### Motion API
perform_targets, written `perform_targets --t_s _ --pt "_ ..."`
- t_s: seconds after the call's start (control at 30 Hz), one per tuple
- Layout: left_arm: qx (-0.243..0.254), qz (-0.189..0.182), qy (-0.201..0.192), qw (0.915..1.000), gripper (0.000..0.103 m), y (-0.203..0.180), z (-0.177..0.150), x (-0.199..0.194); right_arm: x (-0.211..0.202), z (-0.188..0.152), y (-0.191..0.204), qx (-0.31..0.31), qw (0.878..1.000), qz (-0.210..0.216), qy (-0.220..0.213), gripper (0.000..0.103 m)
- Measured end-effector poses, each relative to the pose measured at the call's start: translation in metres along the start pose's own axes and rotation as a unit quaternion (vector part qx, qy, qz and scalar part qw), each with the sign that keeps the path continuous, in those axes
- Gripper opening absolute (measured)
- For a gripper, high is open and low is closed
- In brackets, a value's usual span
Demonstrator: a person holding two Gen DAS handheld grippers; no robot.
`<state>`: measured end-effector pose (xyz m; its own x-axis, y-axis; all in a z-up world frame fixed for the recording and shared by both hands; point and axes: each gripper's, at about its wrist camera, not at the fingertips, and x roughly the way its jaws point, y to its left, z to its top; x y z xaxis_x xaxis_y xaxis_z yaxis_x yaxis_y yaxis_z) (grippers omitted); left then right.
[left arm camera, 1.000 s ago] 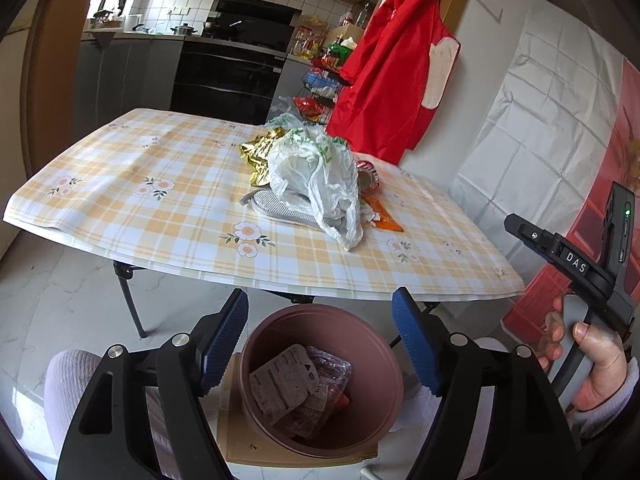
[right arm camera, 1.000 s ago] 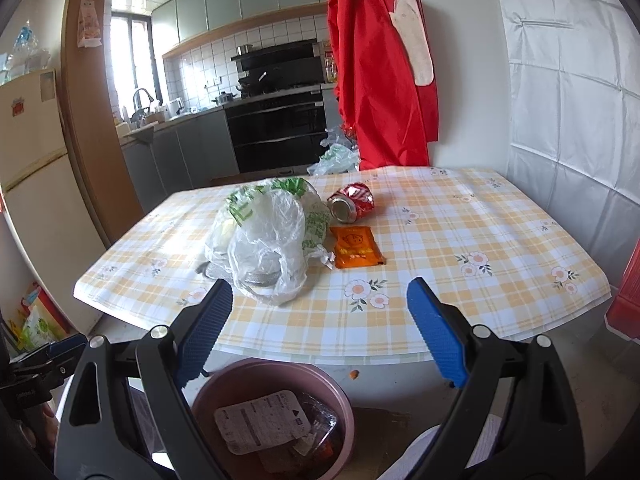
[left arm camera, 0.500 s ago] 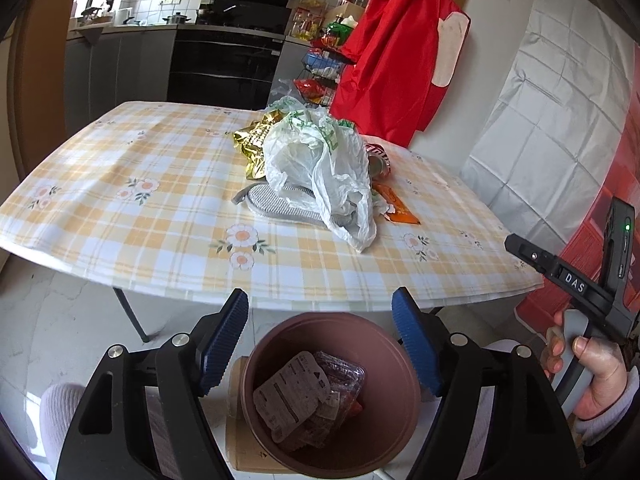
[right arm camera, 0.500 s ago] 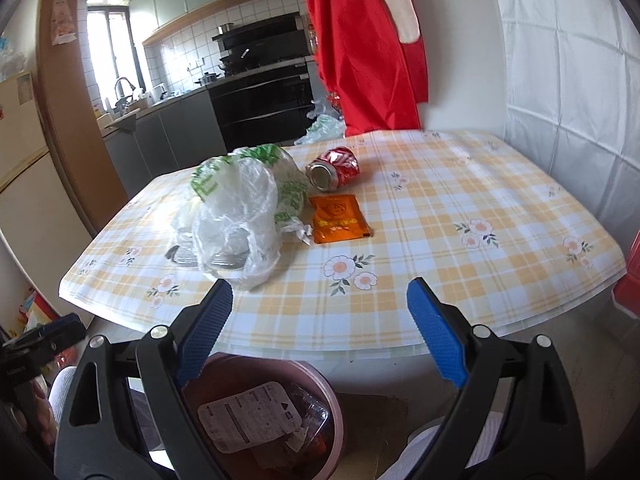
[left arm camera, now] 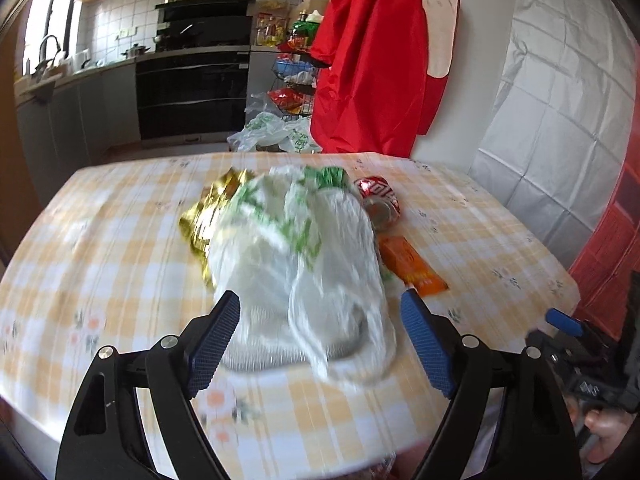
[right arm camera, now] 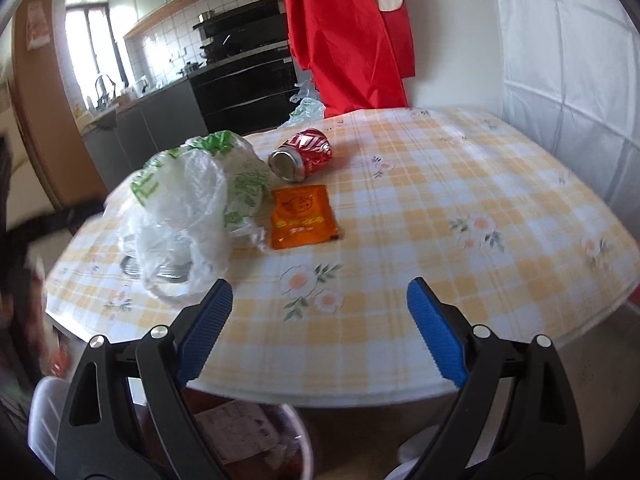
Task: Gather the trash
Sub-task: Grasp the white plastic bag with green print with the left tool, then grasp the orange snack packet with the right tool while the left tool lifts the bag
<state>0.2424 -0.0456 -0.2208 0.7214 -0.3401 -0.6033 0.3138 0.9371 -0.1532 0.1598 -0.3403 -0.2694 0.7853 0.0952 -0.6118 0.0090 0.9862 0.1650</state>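
Observation:
A crumpled white and green plastic bag lies on the checked table, with gold foil wrapping behind it, a crushed red can and an orange sachet to its right. My left gripper is open, just in front of the bag, empty. My right gripper is open and empty above the table's near edge; in its view the bag, the can and the sachet lie ahead. The pink bin with trash inside sits below the table edge.
A flat grey object lies under the bag. A red apron hangs on the wall beyond the table. A kitchen counter and oven stand at the back. The other hand-held gripper shows at the right.
Both grippers have risen from above the bin and moved forward over the table. The left one has closed in on the plastic bag. Both stay open.

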Motion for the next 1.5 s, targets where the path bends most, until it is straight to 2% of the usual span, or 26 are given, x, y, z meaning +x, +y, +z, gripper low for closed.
perform_targets --t_s 0.1,0.23,0.3,0.33,0.4,0.57,0.7,0.83,0.97,1.07,1.2,1.5 --pt "0.006 0.004 -0.001 1.0000 0.085 0.002 0.023 0.034 0.014 0.009 -0.007 -0.008 1.000 -0.005 0.005 0.088" --pt "0.025 0.031 0.026 0.9989 0.083 0.001 0.034 0.087 0.039 0.021 -0.013 -0.021 1.000 -0.015 0.017 0.088" --pt "0.038 0.044 0.036 0.9977 0.049 0.000 0.034 0.101 0.051 0.032 -0.013 -0.029 0.999 -0.012 0.025 0.088" --pt "0.039 0.052 0.035 0.9973 0.018 0.002 0.035 0.102 0.057 0.038 -0.012 -0.036 0.999 -0.010 0.028 0.088" --pt "0.009 0.030 0.026 0.9992 0.011 0.012 0.035 0.093 0.069 0.052 -0.007 -0.053 0.998 -0.007 0.030 0.088" --pt "0.008 0.009 -0.027 0.9996 0.008 0.026 0.038 0.041 0.113 0.078 0.011 -0.085 0.995 0.007 0.045 0.088" --pt "-0.019 0.009 -0.076 0.9969 0.008 0.047 0.041 -0.008 0.156 0.085 0.031 -0.105 0.991 0.007 0.078 0.086" --pt "-0.047 0.016 -0.108 0.9929 0.007 0.069 0.043 -0.043 0.187 0.082 0.044 -0.115 0.987 -0.014 0.108 0.086" --pt "-0.053 0.016 -0.121 0.9911 0.007 0.079 0.037 -0.067 0.210 0.077 0.041 -0.092 0.985 -0.044 0.142 0.084" --pt "-0.054 0.006 -0.121 0.9912 0.007 0.077 0.029 -0.080 0.208 0.077 0.037 -0.081 0.985 -0.045 0.144 0.064" --pt "-0.056 -0.004 -0.122 0.9910 0.007 0.072 0.021 -0.094 0.193 0.076 0.035 -0.069 0.986 -0.023 0.148 0.046" --pt "-0.060 -0.015 -0.117 0.9913 0.007 0.055 -0.002 -0.124 0.121 0.080 0.038 -0.049 0.994 0.016 0.099 0.042"
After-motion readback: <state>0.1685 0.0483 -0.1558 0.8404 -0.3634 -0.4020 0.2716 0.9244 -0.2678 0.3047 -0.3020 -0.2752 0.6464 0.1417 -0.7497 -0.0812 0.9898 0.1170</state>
